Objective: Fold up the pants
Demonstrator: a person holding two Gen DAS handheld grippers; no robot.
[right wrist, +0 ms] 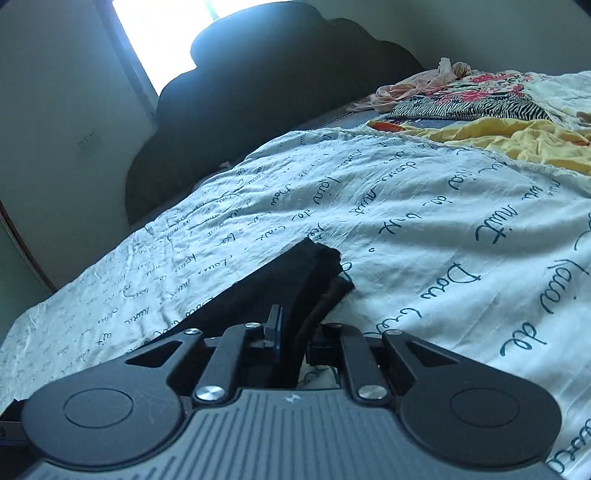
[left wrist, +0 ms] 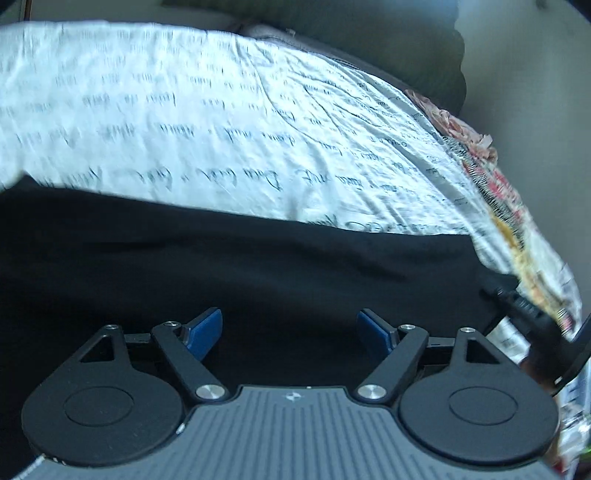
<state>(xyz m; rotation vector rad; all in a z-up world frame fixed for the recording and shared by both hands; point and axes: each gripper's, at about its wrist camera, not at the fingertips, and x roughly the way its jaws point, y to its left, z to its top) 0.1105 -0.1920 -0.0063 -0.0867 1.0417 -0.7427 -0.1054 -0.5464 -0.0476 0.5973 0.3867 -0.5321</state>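
Black pants [left wrist: 236, 266] lie spread on a white bedsheet [left wrist: 207, 122] printed with dark script. My left gripper [left wrist: 290, 328] hangs just above the dark cloth, its blue pads wide apart and nothing between them. In the right wrist view my right gripper [right wrist: 295, 325] is shut on a bunched end of the black pants [right wrist: 306, 273], whose folded layers stick out beyond the fingertips over the white sheet [right wrist: 424, 221]. At the far right of the left wrist view, part of the other gripper's black frame [left wrist: 532, 328] shows over the pants' edge.
A pile of other clothes, floral, zebra-striped and yellow [right wrist: 480, 110], lies at the far end of the bed. A dark curved headboard [right wrist: 258, 92] stands against the wall under a bright window [right wrist: 162, 26]. The patterned pile [left wrist: 491, 184] also lines the sheet's right edge.
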